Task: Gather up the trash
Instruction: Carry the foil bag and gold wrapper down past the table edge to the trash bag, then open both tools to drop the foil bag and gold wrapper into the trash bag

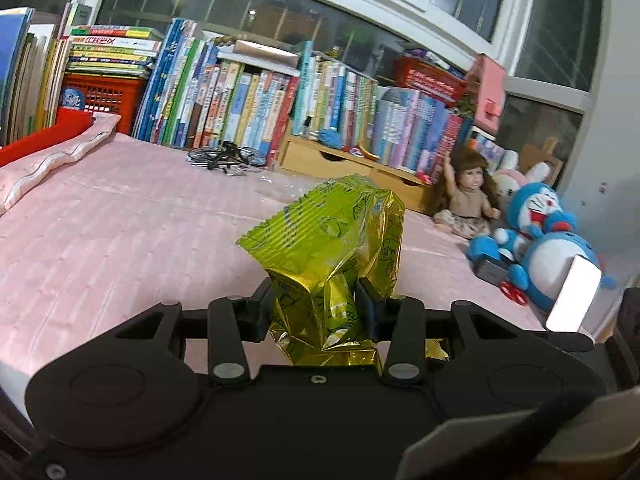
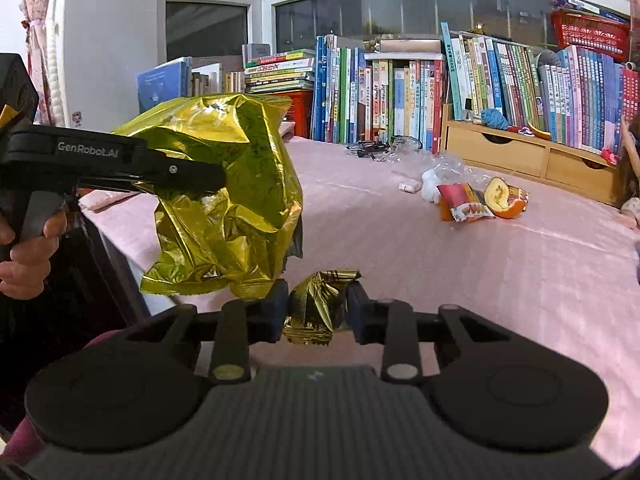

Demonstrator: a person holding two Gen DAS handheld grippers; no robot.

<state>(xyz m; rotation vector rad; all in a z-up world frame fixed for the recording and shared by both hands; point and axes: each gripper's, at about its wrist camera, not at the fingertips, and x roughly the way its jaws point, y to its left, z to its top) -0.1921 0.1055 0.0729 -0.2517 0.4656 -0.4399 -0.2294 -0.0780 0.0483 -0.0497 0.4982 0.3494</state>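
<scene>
My left gripper is shut on a large crumpled gold-green foil bag, which stands up above the pink bed sheet. The right wrist view shows that same bag hanging from the left gripper at the left, with a hand on its handle. My right gripper is shut on a small crumpled gold wrapper. More trash lies further up the bed: orange snack wrappers, a cake-printed wrapper, clear plastic and a small white piece.
Rows of books and a wooden drawer unit line the far side of the bed. A doll and blue plush toys sit at the right. A small black wire model lies near the books. A pink pillow is at the left.
</scene>
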